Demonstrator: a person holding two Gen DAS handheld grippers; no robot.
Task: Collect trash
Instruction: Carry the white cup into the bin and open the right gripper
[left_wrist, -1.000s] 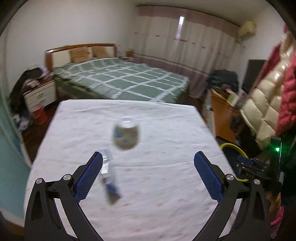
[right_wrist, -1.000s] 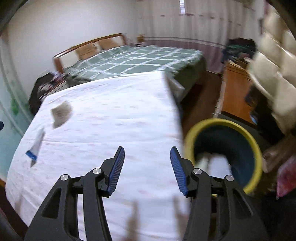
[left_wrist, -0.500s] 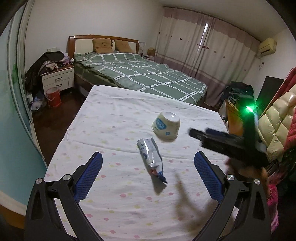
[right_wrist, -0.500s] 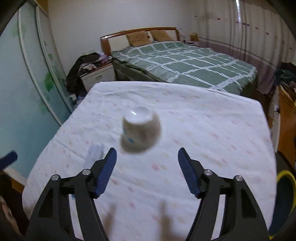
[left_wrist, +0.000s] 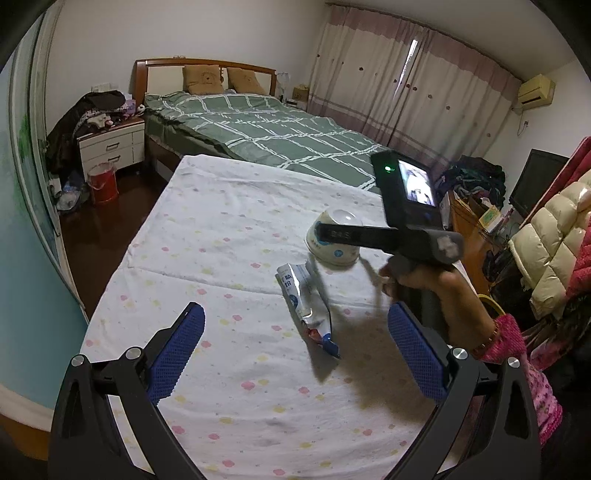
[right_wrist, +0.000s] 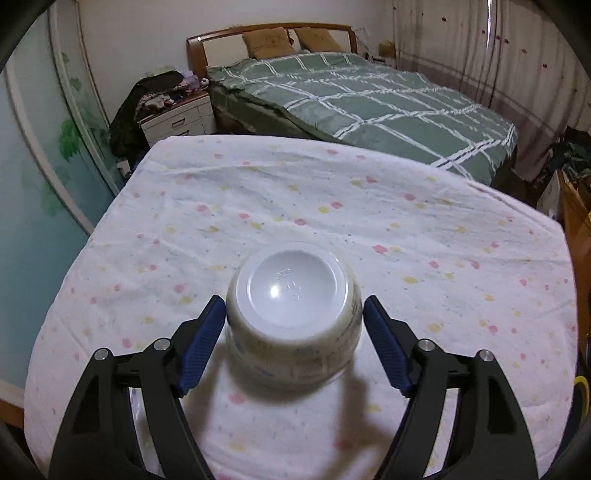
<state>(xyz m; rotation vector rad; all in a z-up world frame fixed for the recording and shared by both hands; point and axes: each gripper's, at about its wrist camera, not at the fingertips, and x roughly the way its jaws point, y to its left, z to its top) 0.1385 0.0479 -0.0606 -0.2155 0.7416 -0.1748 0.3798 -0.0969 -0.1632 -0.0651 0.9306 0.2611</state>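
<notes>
Spanning the frame, a desk draped in white cloth dotted pink and yellow carries an upturned white plastic cup near its right edge. Straddling the cup, the right tool has just been opening, pads not pressing. A crumpled silver-blue wrapper lies ahead of the open, empty left tool. Squeezing the rounded wall off-centre could pop the cup free.

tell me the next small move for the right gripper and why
Probably close the right gripper on the cup. The cup sits upside down on the table, between the blue pads. The jaws have just been opening and now flank its sides without clearly pressing. The wrapper lies apart, nearer the open left gripper, so nothing blocks the squeeze.
</notes>
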